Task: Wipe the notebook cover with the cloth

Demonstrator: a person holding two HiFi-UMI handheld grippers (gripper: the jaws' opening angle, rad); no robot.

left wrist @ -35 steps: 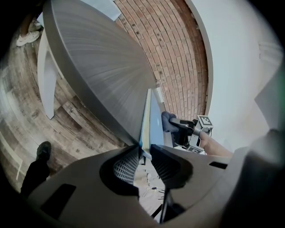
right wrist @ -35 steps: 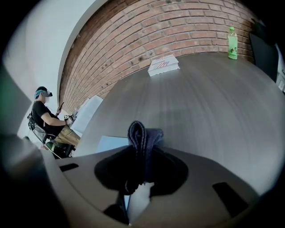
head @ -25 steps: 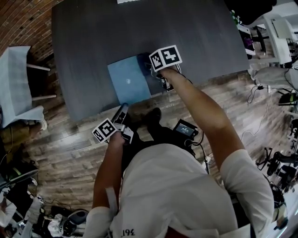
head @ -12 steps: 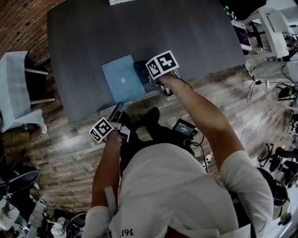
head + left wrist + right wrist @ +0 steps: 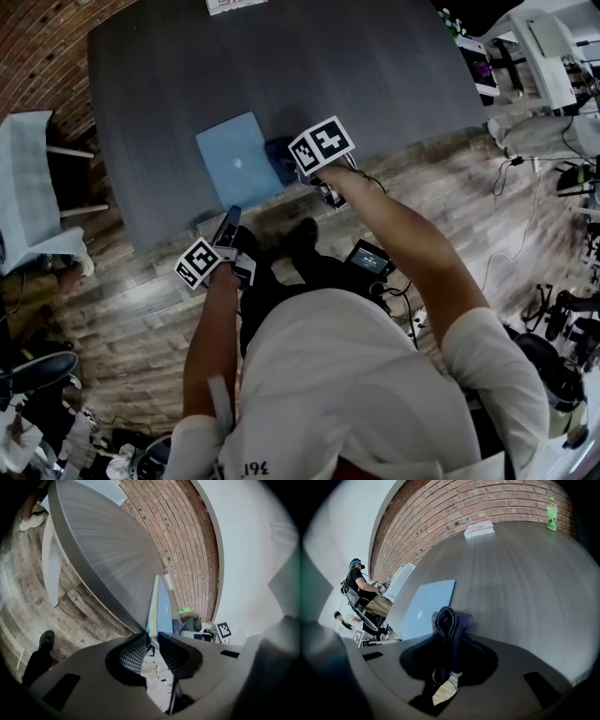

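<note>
The notebook [image 5: 236, 167] is laid flat on the table [image 5: 375, 84], close to its near edge and left of the middle. Its near corner is pinched between the narrowly set jaws of the left tool [image 5: 151, 640]. A dark cloth [image 5: 451, 620] is clamped in the right tool [image 5: 451, 644], just beside the notebook's right side.

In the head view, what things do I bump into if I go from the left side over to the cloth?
white table → blue notebook → dark cloth
</note>
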